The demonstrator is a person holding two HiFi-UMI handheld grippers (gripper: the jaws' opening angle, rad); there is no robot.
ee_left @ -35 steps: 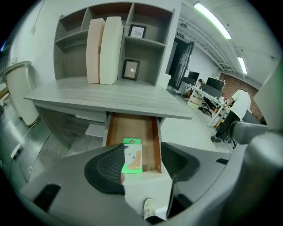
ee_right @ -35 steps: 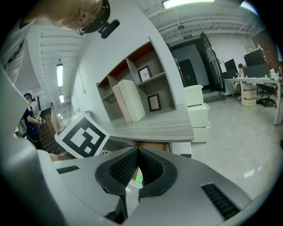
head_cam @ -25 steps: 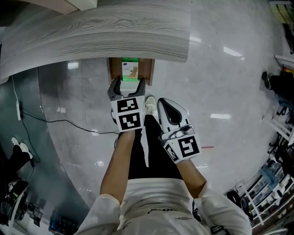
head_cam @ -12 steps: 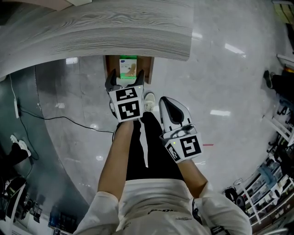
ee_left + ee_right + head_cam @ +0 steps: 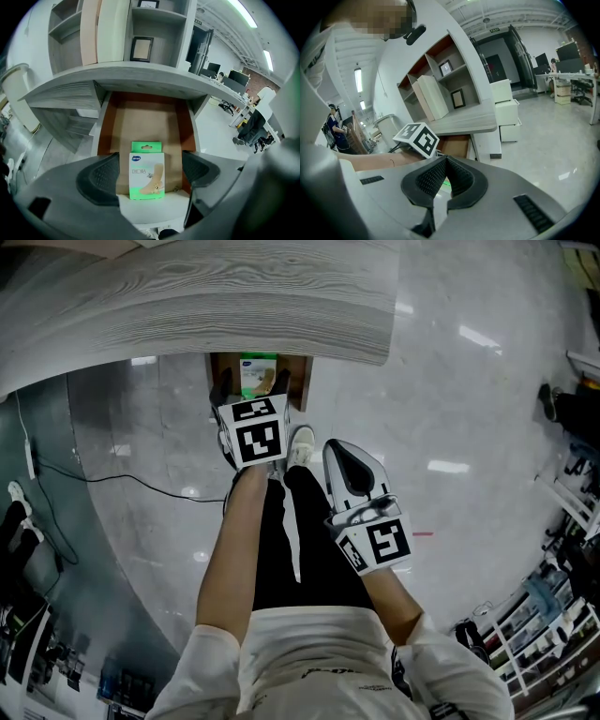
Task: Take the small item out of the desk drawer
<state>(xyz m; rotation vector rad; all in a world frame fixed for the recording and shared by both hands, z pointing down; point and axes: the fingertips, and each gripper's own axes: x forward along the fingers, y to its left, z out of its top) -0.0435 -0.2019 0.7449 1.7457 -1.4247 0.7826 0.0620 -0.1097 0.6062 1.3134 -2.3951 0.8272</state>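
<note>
A small green and white box lies flat on the floor of the open brown drawer, close to its front edge. In the head view the box shows in the drawer under the grey desk top. My left gripper hangs just above the drawer front with its jaws opening. The box shows between its two dark pads, and neither pad touches it. My right gripper is shut and empty, held back over the person's right leg, away from the drawer.
The desk top overhangs the back of the drawer. Shelves with a picture frame rise behind the desk. A black cable runs over the glossy floor at the left. The person's white shoe stands just below the drawer front.
My left gripper has moved forward to the drawer front, and now covers the near end of the box. Its jaws have spread wider. The right gripper has stayed in place.
</note>
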